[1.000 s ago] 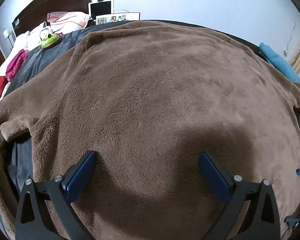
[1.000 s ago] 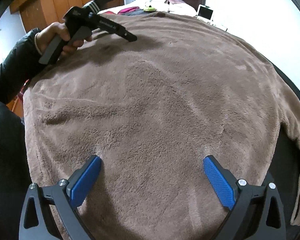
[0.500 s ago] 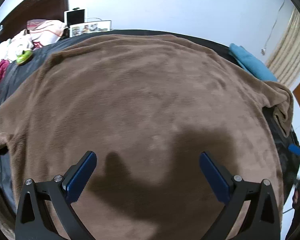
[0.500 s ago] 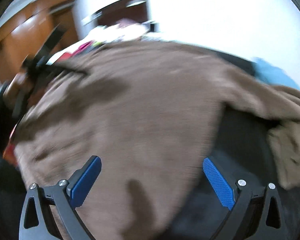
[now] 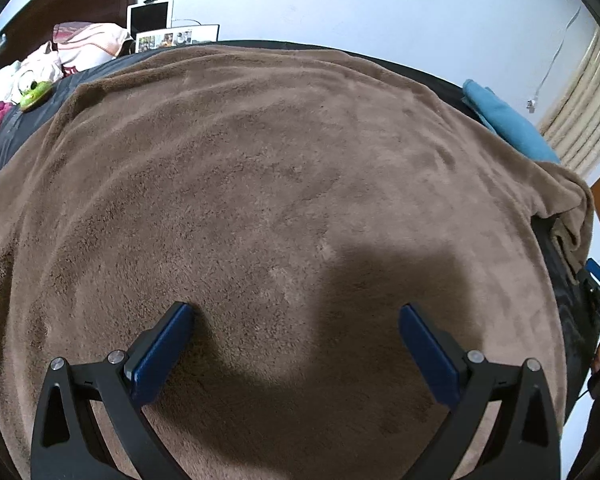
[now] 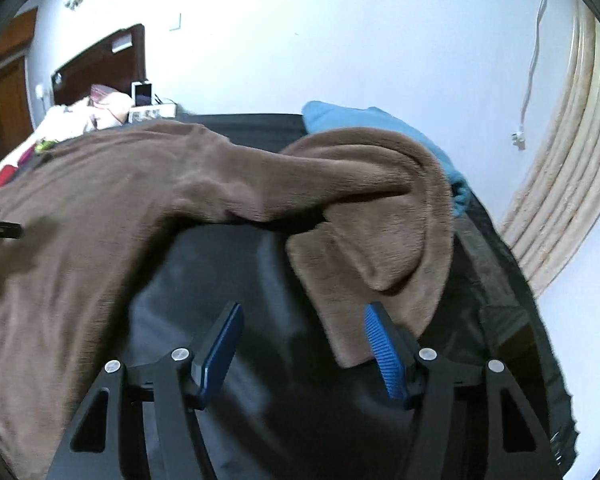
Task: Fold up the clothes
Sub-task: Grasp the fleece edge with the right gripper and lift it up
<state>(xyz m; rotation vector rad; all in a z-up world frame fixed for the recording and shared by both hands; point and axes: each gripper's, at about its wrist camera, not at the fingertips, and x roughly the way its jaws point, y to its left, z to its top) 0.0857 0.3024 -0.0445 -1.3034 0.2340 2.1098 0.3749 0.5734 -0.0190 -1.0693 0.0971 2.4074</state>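
Tongs first: the left gripper (image 5: 296,344) is hanging just over the big brown fleece top (image 5: 280,184), with its blue pads wide apart and nothing between them. The right gripper (image 6: 304,344) is sitting low by the sleeve (image 6: 380,248) of the top, its pads also apart and holding nothing, though the right pad is looking very close to the sleeve's end; I cannot be sure it is touching. The brown top is lying spread flat over the dark bed cover (image 6: 260,272), and the sleeve is bending back on itself near the blue cloth (image 6: 380,120) at the bed's far side. Further off, a green toy (image 5: 34,94) and some pink and white clothes (image 5: 88,44) are sitting near the headboard. Things could be going wrong here if the right gripper closes on only a thin bit of fluff, because the thick sleeve may slip out and flop down crooked. It may also be pinching the dark cover along with the sleeve and dragging it up.
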